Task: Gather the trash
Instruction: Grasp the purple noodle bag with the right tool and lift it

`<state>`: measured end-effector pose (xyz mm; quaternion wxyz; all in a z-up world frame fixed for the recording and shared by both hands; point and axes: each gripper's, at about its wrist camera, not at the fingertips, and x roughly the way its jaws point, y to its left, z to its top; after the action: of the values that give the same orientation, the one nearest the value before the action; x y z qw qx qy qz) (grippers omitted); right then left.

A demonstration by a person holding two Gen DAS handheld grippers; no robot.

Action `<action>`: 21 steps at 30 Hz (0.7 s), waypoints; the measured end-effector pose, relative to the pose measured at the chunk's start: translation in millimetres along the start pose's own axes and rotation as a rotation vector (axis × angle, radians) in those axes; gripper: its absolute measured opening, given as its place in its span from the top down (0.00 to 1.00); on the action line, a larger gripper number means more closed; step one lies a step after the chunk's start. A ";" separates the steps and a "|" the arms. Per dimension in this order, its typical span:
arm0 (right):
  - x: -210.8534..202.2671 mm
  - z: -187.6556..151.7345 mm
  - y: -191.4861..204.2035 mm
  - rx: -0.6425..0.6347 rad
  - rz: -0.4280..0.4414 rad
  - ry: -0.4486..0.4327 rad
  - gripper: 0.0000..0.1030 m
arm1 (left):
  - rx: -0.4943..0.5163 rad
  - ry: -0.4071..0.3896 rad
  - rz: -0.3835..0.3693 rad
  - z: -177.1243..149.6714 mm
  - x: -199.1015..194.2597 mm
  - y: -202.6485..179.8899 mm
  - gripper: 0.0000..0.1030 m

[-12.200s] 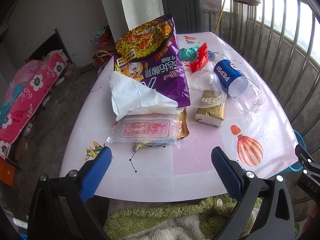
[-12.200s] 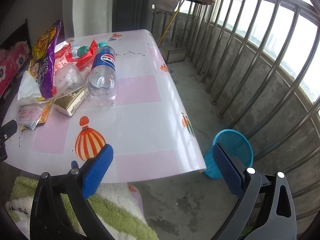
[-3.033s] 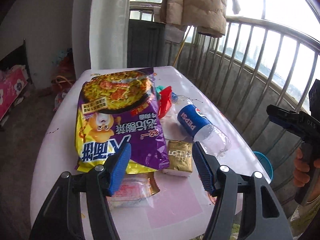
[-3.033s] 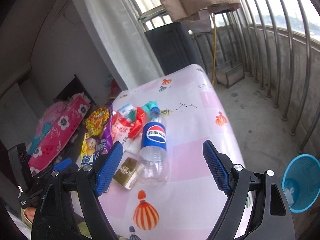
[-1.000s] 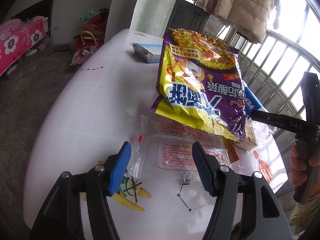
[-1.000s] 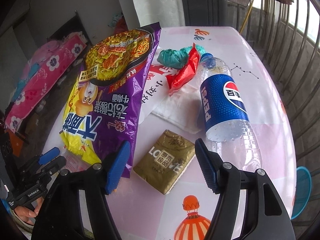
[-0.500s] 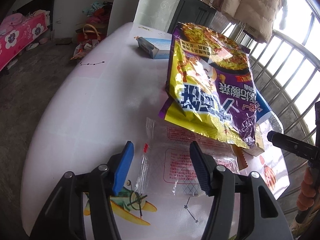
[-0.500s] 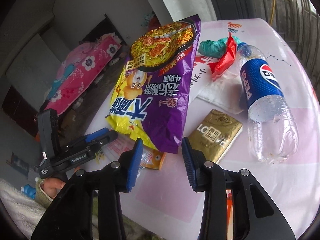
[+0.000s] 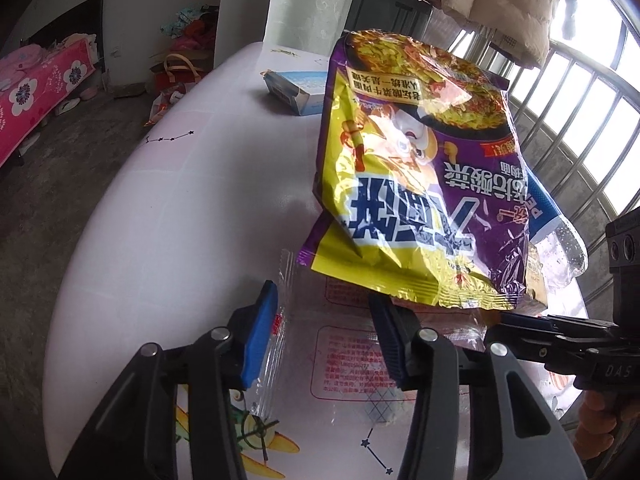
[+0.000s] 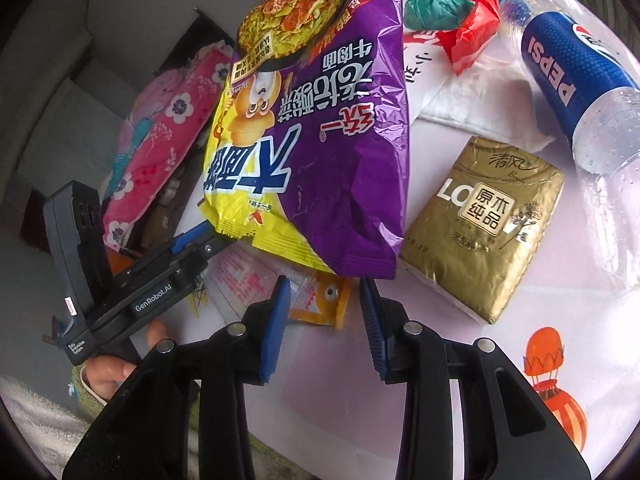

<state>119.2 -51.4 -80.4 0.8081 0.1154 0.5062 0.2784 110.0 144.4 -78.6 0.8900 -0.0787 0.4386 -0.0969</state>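
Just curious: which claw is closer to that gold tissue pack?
Right. The right claw hovers just beside the gold tissue pack, over an orange wrapper. The left claw sits farther off, over the clear wrapper.

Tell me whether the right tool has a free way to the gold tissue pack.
Probably yes. The gold tissue pack lies bare on the table just right of the right tool, nothing on top; only the noodle bag edge hangs close beside it.
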 end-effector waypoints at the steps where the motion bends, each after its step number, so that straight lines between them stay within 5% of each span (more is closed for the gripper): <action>1: 2.2 1.5 0.4 0.005 0.008 0.002 0.70 | 0.004 0.002 -0.001 -0.1 0.2 -1.4 0.58; 5: 5.1 0.6 -2.7 0.026 0.036 0.016 0.93 | 0.033 0.020 -0.001 -1.0 0.7 -9.5 0.65; 13: -14.6 -21.6 -13.9 0.074 0.088 0.101 0.96 | 0.081 0.108 -0.087 -18.4 -12.2 -25.5 0.67; 18: -29.5 -27.1 -7.6 0.047 0.013 0.085 0.86 | 0.120 0.108 -0.091 -28.3 -16.4 -34.9 0.67; 21: -36.9 -17.5 -3.1 0.048 -0.019 0.015 0.67 | 0.096 0.109 -0.099 -26.5 -14.8 -33.7 0.67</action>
<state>92.5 -76.4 -62.1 0.8039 0.1278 0.5198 0.2594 76.7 113.9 -75.7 0.8616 -0.0520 0.4769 -0.1658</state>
